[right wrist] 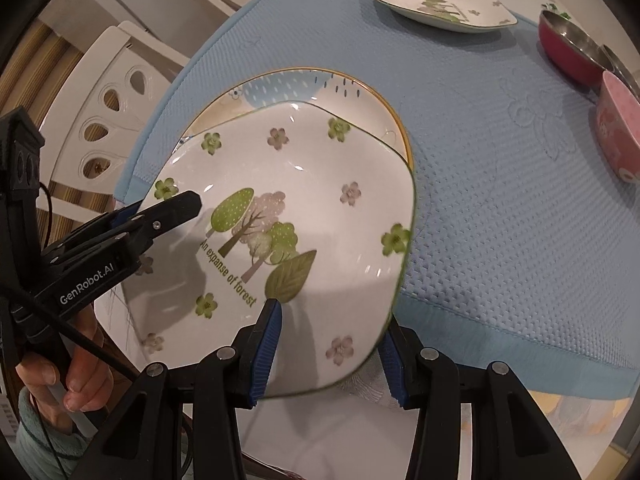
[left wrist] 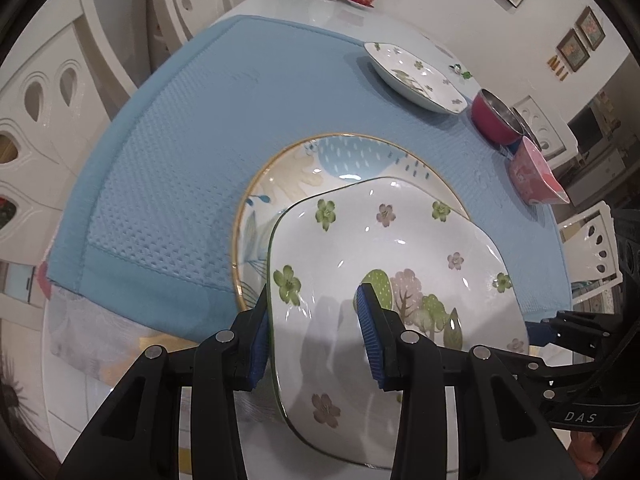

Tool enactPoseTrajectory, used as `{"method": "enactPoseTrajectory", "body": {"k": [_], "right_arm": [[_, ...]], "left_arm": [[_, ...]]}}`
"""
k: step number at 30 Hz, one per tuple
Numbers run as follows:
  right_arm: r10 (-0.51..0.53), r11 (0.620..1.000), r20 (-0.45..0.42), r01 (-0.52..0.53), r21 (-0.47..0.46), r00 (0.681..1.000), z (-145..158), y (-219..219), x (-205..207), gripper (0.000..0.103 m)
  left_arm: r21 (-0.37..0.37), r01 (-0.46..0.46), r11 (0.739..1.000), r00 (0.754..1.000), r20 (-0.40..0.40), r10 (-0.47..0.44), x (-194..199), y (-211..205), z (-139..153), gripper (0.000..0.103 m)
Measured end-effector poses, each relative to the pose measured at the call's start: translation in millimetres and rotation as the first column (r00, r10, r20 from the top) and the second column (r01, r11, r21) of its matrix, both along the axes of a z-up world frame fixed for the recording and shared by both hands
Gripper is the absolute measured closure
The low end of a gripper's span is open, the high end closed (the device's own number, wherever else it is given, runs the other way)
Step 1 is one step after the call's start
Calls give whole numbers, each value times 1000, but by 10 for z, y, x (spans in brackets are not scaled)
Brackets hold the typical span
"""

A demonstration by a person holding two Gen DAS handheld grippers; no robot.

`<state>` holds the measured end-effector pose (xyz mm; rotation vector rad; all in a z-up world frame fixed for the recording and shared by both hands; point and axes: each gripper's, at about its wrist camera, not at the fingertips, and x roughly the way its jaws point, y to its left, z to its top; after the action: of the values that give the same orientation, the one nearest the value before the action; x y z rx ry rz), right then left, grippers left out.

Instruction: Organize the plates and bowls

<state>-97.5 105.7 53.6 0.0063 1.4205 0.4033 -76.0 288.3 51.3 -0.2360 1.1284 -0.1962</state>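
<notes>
Two grippers: both clamp one forest plate [right wrist: 304, 216], at opposite rims.
Left gripper [left wrist: 316, 336]: jaws partly apart, one blue pad under the plate's left rim, the other on its printed face.
Right gripper [right wrist: 328, 352]: jaws partly apart, left pad on the face by the leaf print, right pad under the near right rim.
Forest plate: rounded square, face up, tilted, its printed lettering running diagonally; it hangs over a round gold-rimmed plate [right wrist: 288, 84] and covers most of it. Whether the two touch I cannot tell.
Round plate: flat on the blue mat [left wrist: 192, 152], near the mat's front edge.
Open room: bare mat to the left and right of the stack.
Far edge: a second forest plate [left wrist: 416, 76] lies well apart; a red bowl [left wrist: 492, 120] and pink bowl [left wrist: 536, 176] sit close together at the right edge of the surface [left wrist: 312, 8].
Hand [right wrist: 76, 380]: grips the left gripper's handle.
</notes>
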Motion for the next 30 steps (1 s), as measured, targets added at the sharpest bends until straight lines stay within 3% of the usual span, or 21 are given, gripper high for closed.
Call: {"method": "enactPoseTrajectory", "body": {"k": [8, 14, 30], "right_arm": [[-10, 1000, 21, 10, 9, 1000, 54, 1, -23, 57], [-41, 999, 54, 40, 12, 998, 133, -39, -23, 57], [-46, 999, 71, 44, 23, 996, 187, 8, 40, 57]], "left_arm": [[-5, -38, 999, 999, 35, 38, 58, 107, 103, 65], [-55, -73, 996, 996, 46, 75, 98, 242, 153, 65], [-60, -56, 997, 997, 52, 59, 209, 274, 176, 65]]}}
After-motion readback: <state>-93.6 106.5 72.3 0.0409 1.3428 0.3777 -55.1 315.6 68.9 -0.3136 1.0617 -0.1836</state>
